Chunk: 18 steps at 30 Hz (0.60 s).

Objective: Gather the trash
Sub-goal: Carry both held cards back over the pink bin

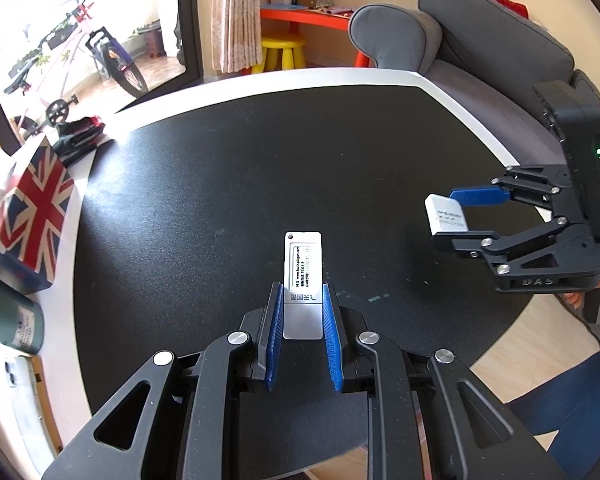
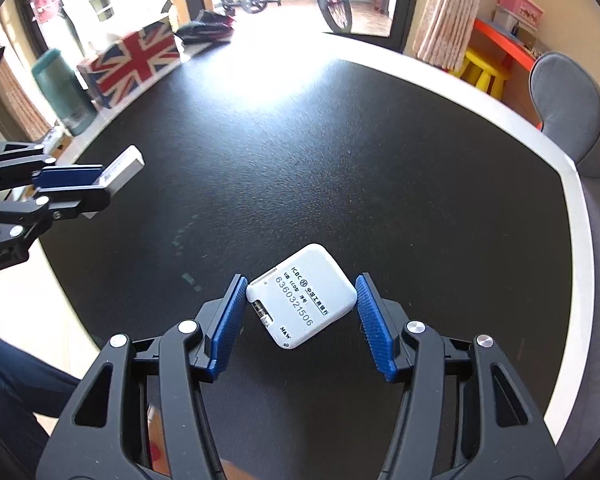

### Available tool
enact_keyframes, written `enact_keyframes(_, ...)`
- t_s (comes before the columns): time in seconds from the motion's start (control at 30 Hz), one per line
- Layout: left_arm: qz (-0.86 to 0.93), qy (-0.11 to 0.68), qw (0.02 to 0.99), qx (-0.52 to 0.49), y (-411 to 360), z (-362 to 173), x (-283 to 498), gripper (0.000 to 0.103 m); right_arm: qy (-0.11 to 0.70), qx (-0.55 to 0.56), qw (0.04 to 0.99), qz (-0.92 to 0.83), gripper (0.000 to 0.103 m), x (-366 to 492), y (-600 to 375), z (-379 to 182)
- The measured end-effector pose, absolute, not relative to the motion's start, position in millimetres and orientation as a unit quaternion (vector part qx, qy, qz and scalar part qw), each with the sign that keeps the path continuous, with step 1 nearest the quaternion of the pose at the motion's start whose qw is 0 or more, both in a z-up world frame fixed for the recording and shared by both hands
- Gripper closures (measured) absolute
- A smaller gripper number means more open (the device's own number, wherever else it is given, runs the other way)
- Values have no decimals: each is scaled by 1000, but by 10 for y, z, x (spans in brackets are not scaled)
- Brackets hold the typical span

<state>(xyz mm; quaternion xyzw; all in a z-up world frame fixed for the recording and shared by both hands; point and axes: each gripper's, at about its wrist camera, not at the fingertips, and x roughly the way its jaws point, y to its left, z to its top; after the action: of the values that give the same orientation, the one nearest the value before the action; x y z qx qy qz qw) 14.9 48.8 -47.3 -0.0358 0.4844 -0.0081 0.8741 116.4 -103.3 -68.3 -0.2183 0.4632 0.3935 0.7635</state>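
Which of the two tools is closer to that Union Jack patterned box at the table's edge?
Left. The left tool, gripping a slim white stick, is nearer the Union Jack patterned box; the right tool, holding a square white device, sits across the table.

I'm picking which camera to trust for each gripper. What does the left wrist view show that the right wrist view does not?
Only the left wrist view shows the printed face of the slim white token clamped in the left gripper. Only the right wrist view shows the square white token's printed face, diagonal between the right gripper's pads. Both show the black table, flag box and both tokens.
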Motion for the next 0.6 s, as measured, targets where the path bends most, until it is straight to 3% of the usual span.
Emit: enact_keyframes(0.6, -50, 465, 884, -2, -117, -130, -550, 84, 398, -208, 775, 445, 47, 164, -1771, 69)
